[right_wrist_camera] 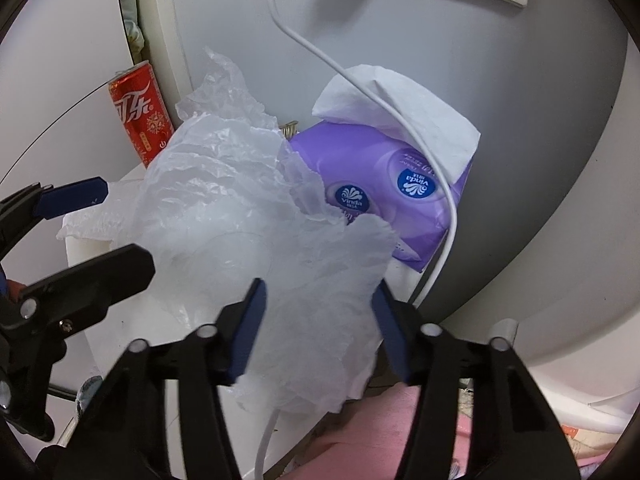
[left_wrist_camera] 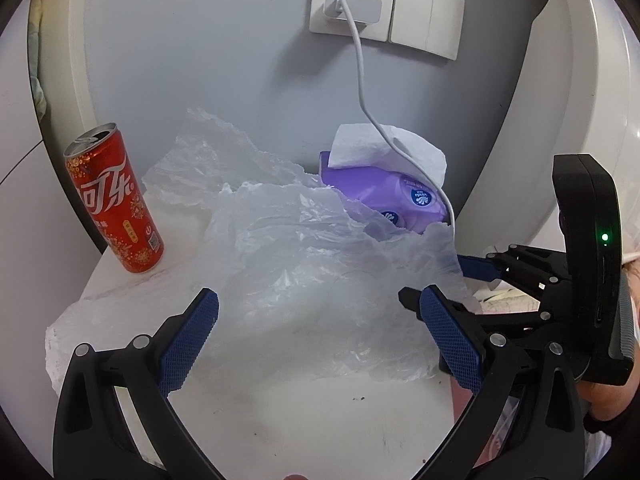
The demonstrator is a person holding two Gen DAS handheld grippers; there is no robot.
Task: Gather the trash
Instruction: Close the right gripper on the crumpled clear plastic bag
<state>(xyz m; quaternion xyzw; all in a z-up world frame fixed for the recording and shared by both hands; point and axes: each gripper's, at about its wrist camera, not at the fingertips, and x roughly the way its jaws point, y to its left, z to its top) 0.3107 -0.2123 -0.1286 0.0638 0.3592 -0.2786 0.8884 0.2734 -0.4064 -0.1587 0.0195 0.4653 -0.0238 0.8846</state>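
From the left wrist camera, the left tool (left_wrist_camera: 320,332) stands released, its two blue-padded fingers (left_wrist_camera: 188,340) spread wide with nothing between them. Straight ahead of it, a crumpled clear plastic bag (left_wrist_camera: 304,248) lies across the white worktop (left_wrist_camera: 304,412), its near edge reaching between the fingers. Ahead and to the left, an opened red cola can (left_wrist_camera: 114,200) stands upright on the worktop, apart from the bag. Beyond the bag, ahead and slightly right, a purple tissue pack (left_wrist_camera: 384,196) sits against the wall with a white tissue (left_wrist_camera: 384,144) sticking up out of it. A white cable (left_wrist_camera: 362,92) drops from a wall socket (left_wrist_camera: 352,4) across the tissue and pack. The right tool (left_wrist_camera: 448,276) comes in from the right, at the bag's right edge.

From the right wrist camera, the right tool (right_wrist_camera: 320,320) is also released, fingers (right_wrist_camera: 248,324) parted, with the bag's (right_wrist_camera: 256,224) hanging edge lying loosely between them; whether either pad touches it cannot be told. The tissue pack (right_wrist_camera: 400,200) lies ahead and to the right, the cola can (right_wrist_camera: 140,116) far ahead on the left. The left tool (right_wrist_camera: 108,224) enters from the left side, open beside the bag.
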